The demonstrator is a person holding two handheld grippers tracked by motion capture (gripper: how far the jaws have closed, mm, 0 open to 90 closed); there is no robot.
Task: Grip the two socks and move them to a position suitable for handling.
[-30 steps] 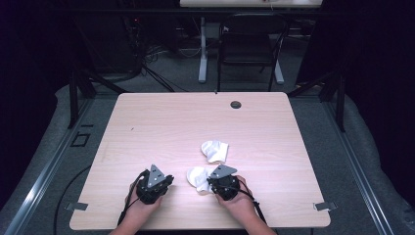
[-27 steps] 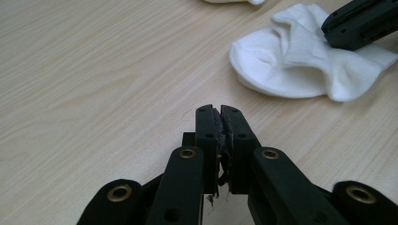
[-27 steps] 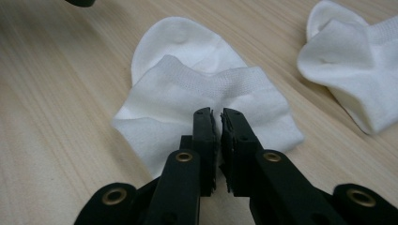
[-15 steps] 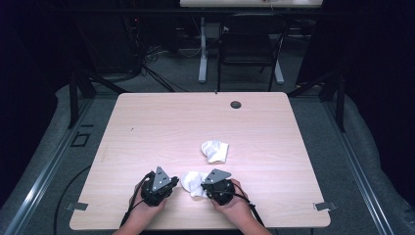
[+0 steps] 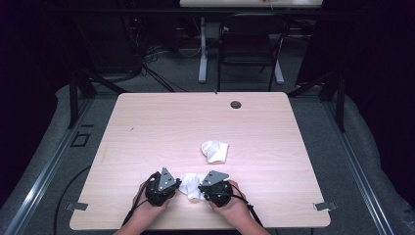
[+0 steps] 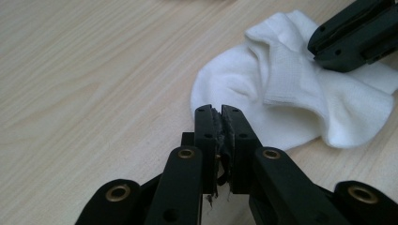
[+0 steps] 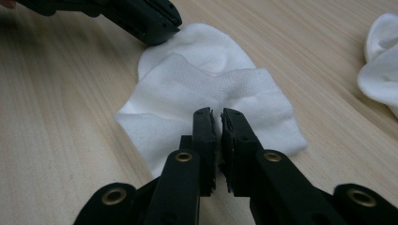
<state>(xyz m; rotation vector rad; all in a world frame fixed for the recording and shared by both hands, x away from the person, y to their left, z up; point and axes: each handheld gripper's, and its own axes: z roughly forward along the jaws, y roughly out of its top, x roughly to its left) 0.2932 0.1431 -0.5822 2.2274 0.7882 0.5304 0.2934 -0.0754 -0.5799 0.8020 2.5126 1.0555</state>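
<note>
Low in the high view, near the table's (image 5: 147, 127) front edge, a white sock (image 5: 192, 185) lies flat between 2 grippers. The left gripper (image 6: 220, 111) has its jaws pressed together, tips at the sock's near edge in the left gripper view; whether any fabric is pinched, I cannot tell. The right gripper (image 7: 216, 115) also has its jaws closed, tips resting over the sock's edge at lower centre of its own view. A second white sock (image 5: 215, 150) lies crumpled higher up, toward the table's middle, apart from the first.

A black chair (image 5: 250, 51) stands beyond the wooden table (image 5: 161, 127)
</note>
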